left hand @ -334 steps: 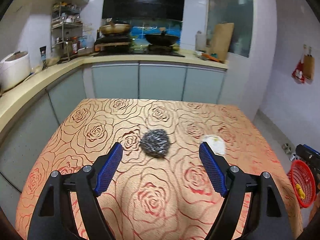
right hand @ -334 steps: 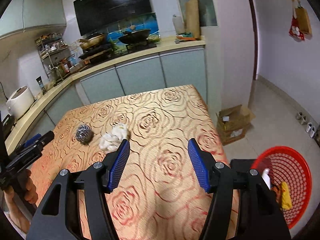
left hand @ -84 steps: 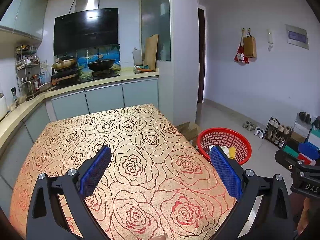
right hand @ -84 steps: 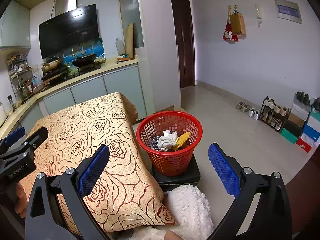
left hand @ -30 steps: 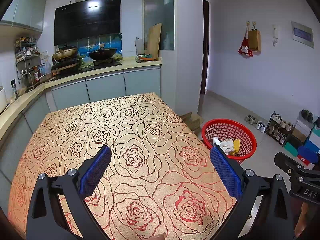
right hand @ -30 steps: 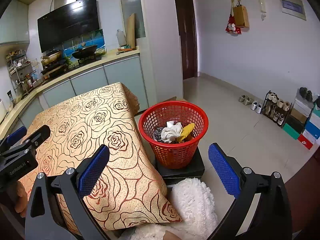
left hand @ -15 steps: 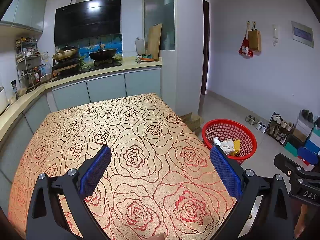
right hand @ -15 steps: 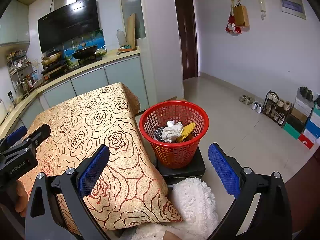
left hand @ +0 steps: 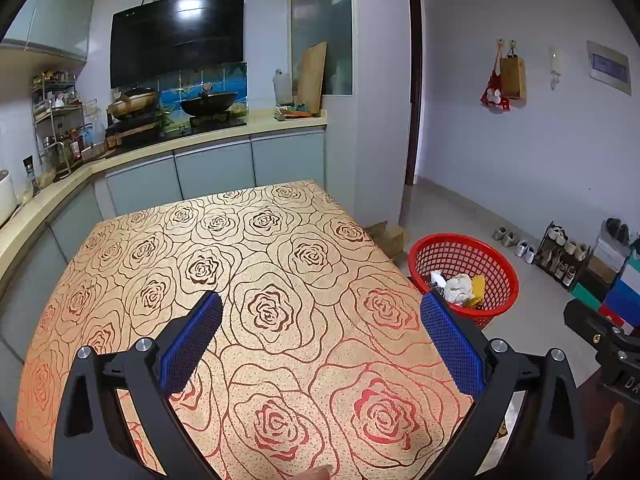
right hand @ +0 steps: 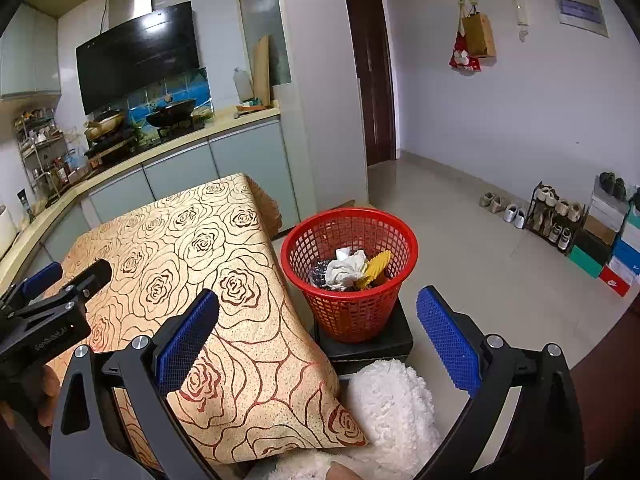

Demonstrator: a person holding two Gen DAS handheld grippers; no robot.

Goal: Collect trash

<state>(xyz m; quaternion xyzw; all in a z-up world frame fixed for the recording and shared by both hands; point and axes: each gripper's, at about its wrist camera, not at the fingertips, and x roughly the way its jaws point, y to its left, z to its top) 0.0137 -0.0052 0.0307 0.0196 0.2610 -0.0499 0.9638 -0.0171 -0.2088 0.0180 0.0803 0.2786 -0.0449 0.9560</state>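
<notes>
My left tongs (left hand: 318,318) hang spread wide and empty over the rose-patterned table (left hand: 256,264); my right tongs (right hand: 316,312) gape just as wide, holding nothing. The red basket (right hand: 350,312), centre frame beyond the right tongs, stands on a black box (right hand: 368,346) and holds crumpled white paper (right hand: 346,268) and a yellow scrap (right hand: 374,268).

the table (left hand: 280,280) lies under and ahead of the left gripper (left hand: 320,320). the basket (right hand: 348,280) stands on a low stand (right hand: 368,344) on the floor, ahead of the right gripper (right hand: 318,314) and just beside the table's right edge. in the basket lie a crumpled paper (right hand: 344,270) and other trash. the counter (left hand: 208,140) runs behind the table, a shoe rack (right hand: 556,216) far to the right.
</notes>
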